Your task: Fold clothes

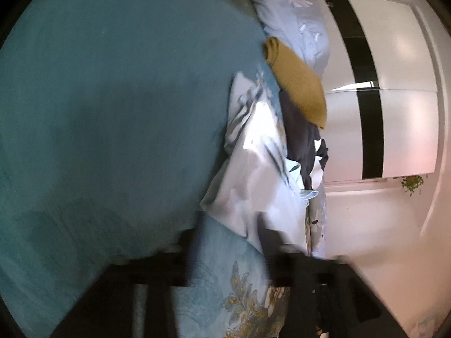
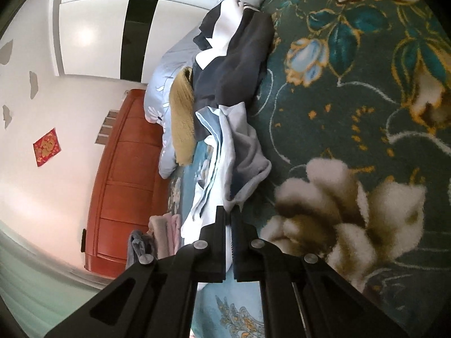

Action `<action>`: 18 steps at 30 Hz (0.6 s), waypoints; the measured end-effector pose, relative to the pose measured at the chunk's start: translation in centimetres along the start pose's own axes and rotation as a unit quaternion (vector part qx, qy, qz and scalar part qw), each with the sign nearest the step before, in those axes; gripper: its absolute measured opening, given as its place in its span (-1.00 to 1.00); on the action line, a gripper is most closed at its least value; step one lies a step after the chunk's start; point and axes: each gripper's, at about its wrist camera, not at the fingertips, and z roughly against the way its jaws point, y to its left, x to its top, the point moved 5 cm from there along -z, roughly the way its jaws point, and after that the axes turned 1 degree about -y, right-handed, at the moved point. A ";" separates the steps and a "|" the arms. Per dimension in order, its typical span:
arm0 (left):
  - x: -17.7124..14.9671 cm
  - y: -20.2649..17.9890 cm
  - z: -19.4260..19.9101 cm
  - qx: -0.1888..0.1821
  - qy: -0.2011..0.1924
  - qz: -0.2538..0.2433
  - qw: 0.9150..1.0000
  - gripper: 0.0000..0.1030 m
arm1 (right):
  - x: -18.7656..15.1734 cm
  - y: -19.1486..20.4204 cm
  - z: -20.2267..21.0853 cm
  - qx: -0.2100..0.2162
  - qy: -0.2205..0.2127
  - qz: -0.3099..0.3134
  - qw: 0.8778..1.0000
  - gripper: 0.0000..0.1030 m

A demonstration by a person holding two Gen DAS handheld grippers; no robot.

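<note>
A pile of clothes lies on a bed: a mustard knit (image 2: 183, 124), a dark navy garment (image 2: 234, 64) and a pale blue and white garment (image 2: 225, 146). My right gripper (image 2: 229, 214) is shut on the near edge of the pale blue garment. In the left wrist view, which is blurred, my left gripper (image 1: 228, 236) is open, its fingers (image 1: 270, 236) apart over teal patterned fabric (image 1: 225, 290). The mustard knit (image 1: 298, 84), the navy garment (image 1: 301, 140) and a white-blue floral cloth (image 1: 253, 169) lie beyond it.
A teal sheet (image 1: 112, 112) fills the left of the left wrist view. A dark green floral blanket (image 2: 352, 112) covers the bed. A pale blue pillow (image 2: 160, 104), a red-brown headboard (image 2: 121, 183), folded pink towels (image 2: 166, 231) and a white wardrobe (image 2: 93, 28) stand beyond.
</note>
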 end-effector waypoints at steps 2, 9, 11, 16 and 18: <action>-0.3 0.6 -0.4 0.004 -0.002 0.021 1.000 0.20 | 0.0 0.0 -0.1 0.000 0.001 0.001 1.000 -0.94; 0.2 -0.4 -2.3 0.040 -0.029 0.010 0.999 0.24 | 0.3 -0.1 -0.5 0.003 0.004 -0.001 1.000 -0.94; 0.5 -0.8 -2.7 0.052 -0.036 -0.005 0.998 0.20 | 0.3 -0.3 -0.7 0.004 0.006 -0.004 1.000 -0.94; 1.1 -1.0 -3.4 0.083 -0.049 -0.032 0.995 -0.59 | 0.5 -0.8 -1.5 0.002 0.012 -0.010 1.000 -0.94; 1.3 -0.8 -3.1 0.083 -0.049 -0.031 0.995 -0.81 | 0.4 -0.9 -1.8 0.002 0.016 -0.012 1.000 -0.94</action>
